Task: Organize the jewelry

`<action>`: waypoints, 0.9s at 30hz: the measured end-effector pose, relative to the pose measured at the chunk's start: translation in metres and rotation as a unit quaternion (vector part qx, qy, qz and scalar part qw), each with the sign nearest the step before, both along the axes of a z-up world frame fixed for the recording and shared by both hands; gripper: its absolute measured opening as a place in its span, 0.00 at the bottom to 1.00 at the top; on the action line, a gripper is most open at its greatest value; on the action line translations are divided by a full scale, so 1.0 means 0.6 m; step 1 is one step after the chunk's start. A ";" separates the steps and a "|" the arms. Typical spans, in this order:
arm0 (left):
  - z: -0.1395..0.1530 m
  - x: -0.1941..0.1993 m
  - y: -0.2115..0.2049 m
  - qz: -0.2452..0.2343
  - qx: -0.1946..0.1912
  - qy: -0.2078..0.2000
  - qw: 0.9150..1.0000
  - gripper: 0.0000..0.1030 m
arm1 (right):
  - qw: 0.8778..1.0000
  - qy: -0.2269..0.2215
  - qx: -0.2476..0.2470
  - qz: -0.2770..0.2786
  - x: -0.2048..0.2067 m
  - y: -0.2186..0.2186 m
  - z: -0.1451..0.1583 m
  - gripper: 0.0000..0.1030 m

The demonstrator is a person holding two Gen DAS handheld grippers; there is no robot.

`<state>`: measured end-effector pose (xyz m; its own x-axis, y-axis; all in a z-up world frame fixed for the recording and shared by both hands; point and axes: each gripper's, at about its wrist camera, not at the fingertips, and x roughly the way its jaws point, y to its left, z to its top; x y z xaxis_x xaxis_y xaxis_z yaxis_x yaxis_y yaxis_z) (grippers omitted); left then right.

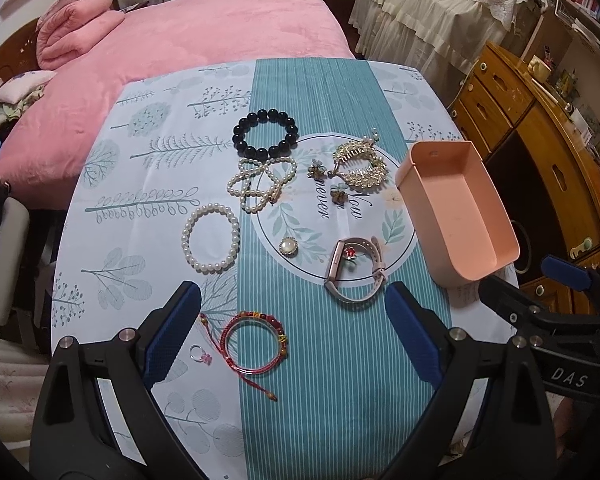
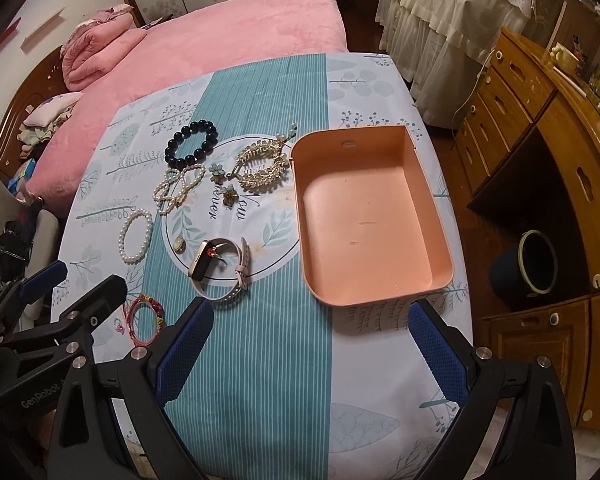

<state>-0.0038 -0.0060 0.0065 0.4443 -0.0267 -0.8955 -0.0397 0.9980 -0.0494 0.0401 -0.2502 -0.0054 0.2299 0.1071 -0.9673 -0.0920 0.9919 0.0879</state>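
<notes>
Jewelry lies spread on a patterned tablecloth (image 1: 324,380): a black bead bracelet (image 1: 265,133), a pearl bow (image 1: 260,182), a pearl bracelet (image 1: 211,238), a gold leaf comb (image 1: 362,163), a round brooch (image 1: 287,246), a pink watch (image 1: 354,270) with a red ring (image 1: 349,254) on it, and a red cord bracelet (image 1: 256,340). An empty pink tray (image 2: 364,216) stands to the right. My left gripper (image 1: 292,316) hangs open above the red bracelet. My right gripper (image 2: 310,332) is open just before the tray's near wall.
A pink bed (image 1: 204,28) with a folded blanket (image 1: 74,30) lies beyond the table. Wooden drawers (image 2: 540,128) and a dark pot (image 2: 536,262) stand to the right. A small clear ring (image 1: 199,354) lies beside the red bracelet.
</notes>
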 end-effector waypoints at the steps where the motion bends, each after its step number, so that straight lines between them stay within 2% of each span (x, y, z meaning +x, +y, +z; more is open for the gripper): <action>1: 0.000 0.000 0.000 0.001 0.000 -0.001 1.000 0.90 | 1.000 0.001 -0.003 0.001 0.001 0.002 -0.002 0.96; 17: 0.009 -0.008 -0.006 0.014 0.004 -0.012 1.000 0.90 | 1.000 -0.017 -0.007 0.020 -0.001 0.002 0.011 0.96; 27: 0.013 -0.029 -0.010 0.040 0.000 -0.020 0.999 0.90 | 0.998 -0.031 -0.007 0.045 -0.008 0.000 0.025 0.96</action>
